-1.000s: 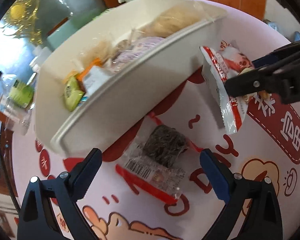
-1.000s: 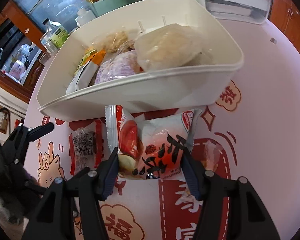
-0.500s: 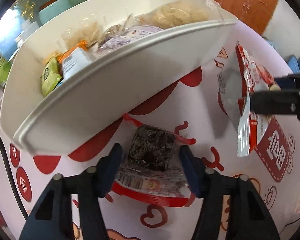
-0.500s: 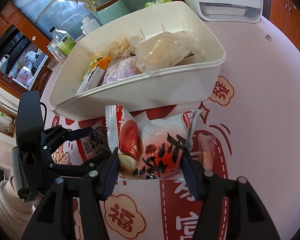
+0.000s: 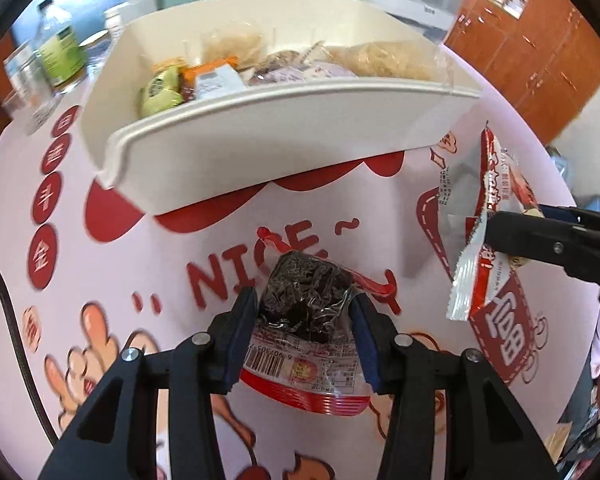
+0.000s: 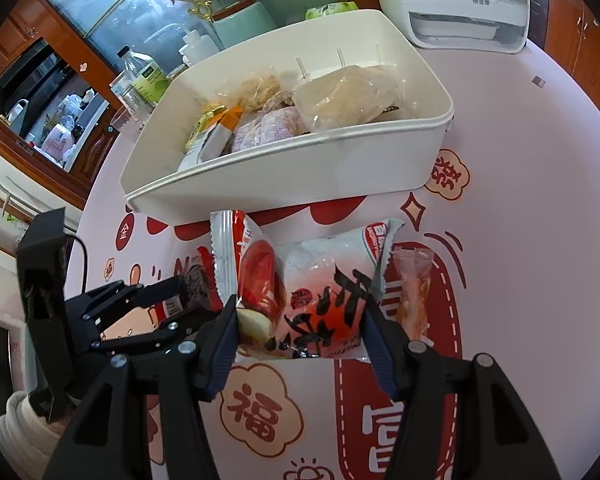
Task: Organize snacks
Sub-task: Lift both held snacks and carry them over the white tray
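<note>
Green-label bottle (image 6: 142, 76), white appliance (image 6: 466, 4), wooden cabinets (image 5: 540, 52) behind

Both wrist cams close, facing bin (image 5: 284, 152)

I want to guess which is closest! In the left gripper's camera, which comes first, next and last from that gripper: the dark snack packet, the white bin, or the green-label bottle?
1. Dark snack packet: right between the left gripper fingers.
2. White bin: behind the packet, mid-table.
3. Green-label bottle: far left, beyond the bin.
</note>
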